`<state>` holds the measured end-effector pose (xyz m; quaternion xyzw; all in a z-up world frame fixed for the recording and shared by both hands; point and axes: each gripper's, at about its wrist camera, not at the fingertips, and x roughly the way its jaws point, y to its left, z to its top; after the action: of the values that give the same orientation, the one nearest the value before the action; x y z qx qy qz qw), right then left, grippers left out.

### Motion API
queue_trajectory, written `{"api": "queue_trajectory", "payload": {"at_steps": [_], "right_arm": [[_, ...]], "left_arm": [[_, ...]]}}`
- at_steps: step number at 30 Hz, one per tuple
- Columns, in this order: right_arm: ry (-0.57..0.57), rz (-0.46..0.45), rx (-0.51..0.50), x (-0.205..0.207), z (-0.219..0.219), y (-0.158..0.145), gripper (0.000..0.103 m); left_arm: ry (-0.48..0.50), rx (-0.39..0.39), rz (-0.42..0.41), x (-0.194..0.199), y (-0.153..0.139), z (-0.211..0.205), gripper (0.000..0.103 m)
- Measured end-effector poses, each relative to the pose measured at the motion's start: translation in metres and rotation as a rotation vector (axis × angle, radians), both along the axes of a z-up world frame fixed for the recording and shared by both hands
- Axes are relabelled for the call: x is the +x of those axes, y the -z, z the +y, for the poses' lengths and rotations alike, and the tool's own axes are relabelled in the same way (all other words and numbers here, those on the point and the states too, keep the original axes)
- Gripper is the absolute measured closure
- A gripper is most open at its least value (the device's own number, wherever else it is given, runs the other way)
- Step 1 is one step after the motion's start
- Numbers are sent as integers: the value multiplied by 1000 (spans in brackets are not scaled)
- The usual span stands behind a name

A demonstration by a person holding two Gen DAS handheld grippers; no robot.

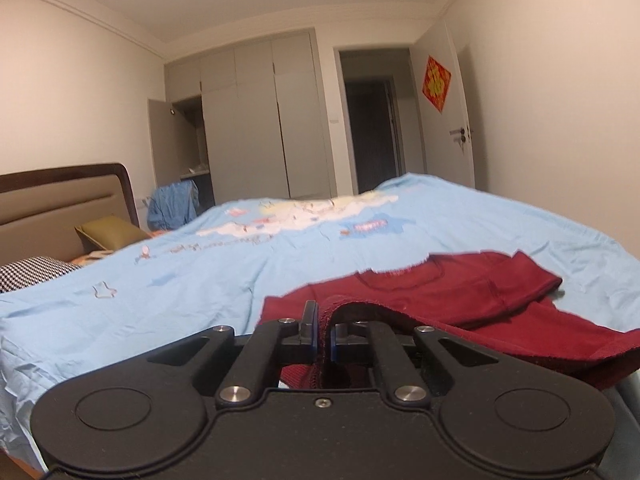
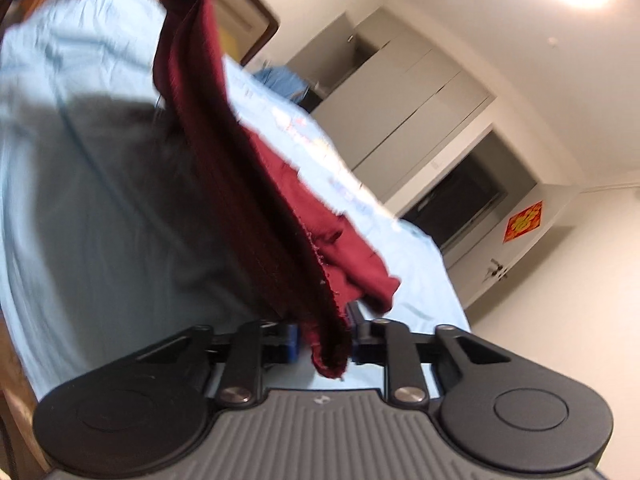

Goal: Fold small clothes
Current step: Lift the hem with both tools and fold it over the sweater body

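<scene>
A: How is the left tool (image 1: 324, 334) built?

B: A matte black body is seen, with two round raised discs, silver screws at the linkage pivots, and blue pads inside the black fingers (image 1: 309, 322).

A: And the right tool (image 2: 324, 340)?

B: The same black linkages, discs and silver screws are shown, but a grey ribbed panel is set between the discs, with blue pads on its fingers (image 2: 291, 342).
</scene>
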<state>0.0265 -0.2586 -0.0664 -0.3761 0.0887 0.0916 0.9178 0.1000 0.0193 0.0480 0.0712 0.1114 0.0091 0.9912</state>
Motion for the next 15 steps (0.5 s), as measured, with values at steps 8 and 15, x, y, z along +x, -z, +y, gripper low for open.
{"api": "queue_trajectory", "payload": {"at_steps": [8,15], "right_arm": [[34,-101,306,-8,-29,-55,96],[17,-266,459,-27,-46,-99,96]], "left_arm": [[10,-47,-119,-26,-28,2,99],[85,-96,-238,-65,-62,6,100]]}}
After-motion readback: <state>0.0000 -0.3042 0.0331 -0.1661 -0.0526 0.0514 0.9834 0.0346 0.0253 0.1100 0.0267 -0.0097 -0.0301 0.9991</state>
